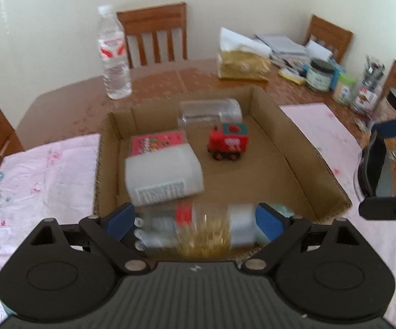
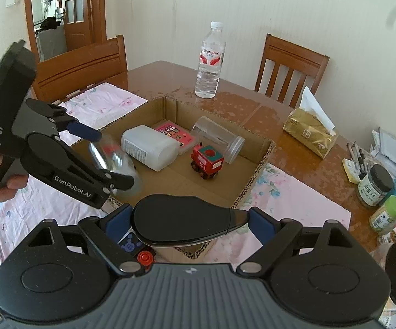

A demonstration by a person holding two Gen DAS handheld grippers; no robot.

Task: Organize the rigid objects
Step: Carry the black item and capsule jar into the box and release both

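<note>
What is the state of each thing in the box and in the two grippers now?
left gripper: shut on a clear jar, above the box's near edge
clear jar: held, blurred
right gripper: shut on a black case
black case: held flat
white bottle: lying down
empty clear jar: lying down
toy train: upright
cardboard box: open

Corrugated cardboard box (image 2: 255, 175) — glossy wood table (image 2: 294, 126)

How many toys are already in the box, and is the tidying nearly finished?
Four things lie in the cardboard box: a white bottle, a pink card box, a clear jar and a red toy train. The left gripper carries a blurry clear container; the right gripper holds a black case. Both seem headed for the box.
</note>
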